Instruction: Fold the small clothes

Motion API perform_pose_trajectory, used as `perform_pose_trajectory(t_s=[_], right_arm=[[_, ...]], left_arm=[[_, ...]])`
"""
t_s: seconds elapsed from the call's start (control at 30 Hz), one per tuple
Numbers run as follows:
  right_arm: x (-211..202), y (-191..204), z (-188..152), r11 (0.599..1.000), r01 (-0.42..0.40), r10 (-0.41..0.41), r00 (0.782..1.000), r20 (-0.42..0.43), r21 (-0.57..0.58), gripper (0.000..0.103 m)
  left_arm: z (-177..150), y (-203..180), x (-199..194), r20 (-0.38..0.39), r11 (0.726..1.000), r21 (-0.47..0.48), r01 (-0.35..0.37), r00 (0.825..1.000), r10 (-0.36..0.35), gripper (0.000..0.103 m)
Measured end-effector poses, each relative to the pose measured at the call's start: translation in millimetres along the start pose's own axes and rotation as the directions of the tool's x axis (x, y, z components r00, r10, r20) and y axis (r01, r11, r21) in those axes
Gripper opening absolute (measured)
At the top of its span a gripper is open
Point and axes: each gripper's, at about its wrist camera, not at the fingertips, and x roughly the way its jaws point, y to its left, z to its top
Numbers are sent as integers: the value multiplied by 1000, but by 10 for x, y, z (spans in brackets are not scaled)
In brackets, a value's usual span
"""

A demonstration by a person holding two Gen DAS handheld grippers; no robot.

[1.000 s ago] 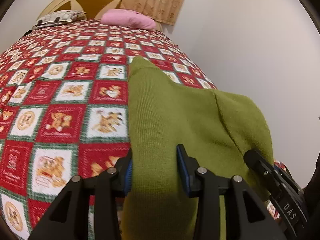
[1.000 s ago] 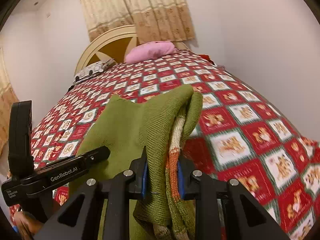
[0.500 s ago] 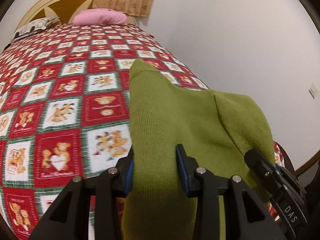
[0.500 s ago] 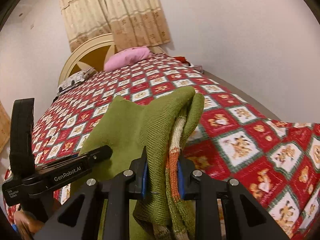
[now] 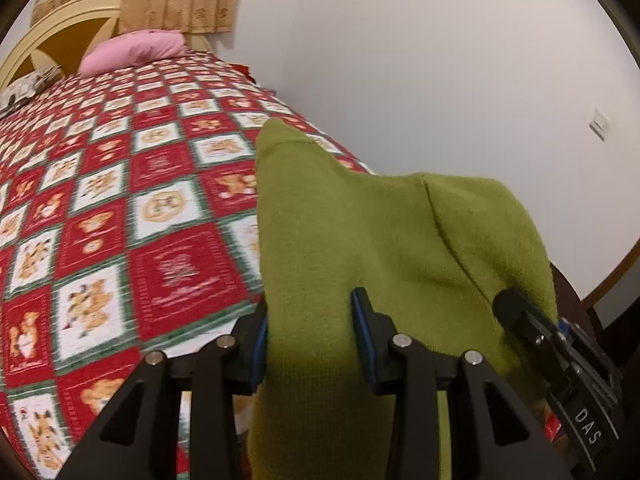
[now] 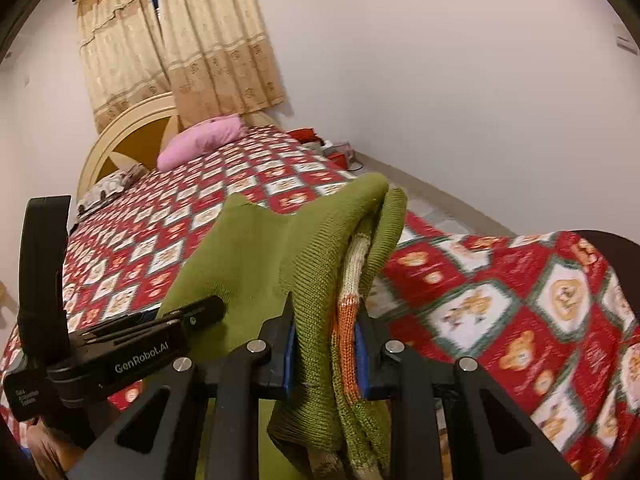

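Green sweater up off the bed, pinched in both my tongs, fold not yet laid down.

My left tongs (image 5: 310,344) are clamped on a thick bunch of the green sweater (image 5: 360,232), and my right tongs (image 6: 325,354) are narrow, gripping several stacked layers of it where an orange and cream stripe shows at the edge. The sweater hangs between the two, lifted above the bedspread (image 5: 120,208) near the bed's foot end and its wall-side edge, well apart from the pink pillow (image 6: 200,142) at the headboard. I judge the gathering is done, since layers already lie doubled in my right grip. What remains is setting it flat on the bed, squaring the edges and letting go.
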Motion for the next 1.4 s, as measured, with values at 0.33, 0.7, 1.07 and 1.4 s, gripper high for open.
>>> perform_pose_trajectory(t_s=[0.33,0.7,1.07,1.4], right_arm=[[227,-417,115,997,70,-71,997,-9,-24,24],[586,-737,52,993,114,-116,990,-84,-29,24],[789,-1078,-23,990,25,1,983,-184,138,27],[492,-1144,-90,981,41,-17,992,-127,191,43]], left_arm=[[61,-413,331,-8,998,49,-45,999,46,39],[87,-506,535,-16,995,45,-88,996,88,40],[91,-224,702,-113,995,-89,41,992,-51,58],[-134,-148,239,-54,996,-52,73,996,-76,74]])
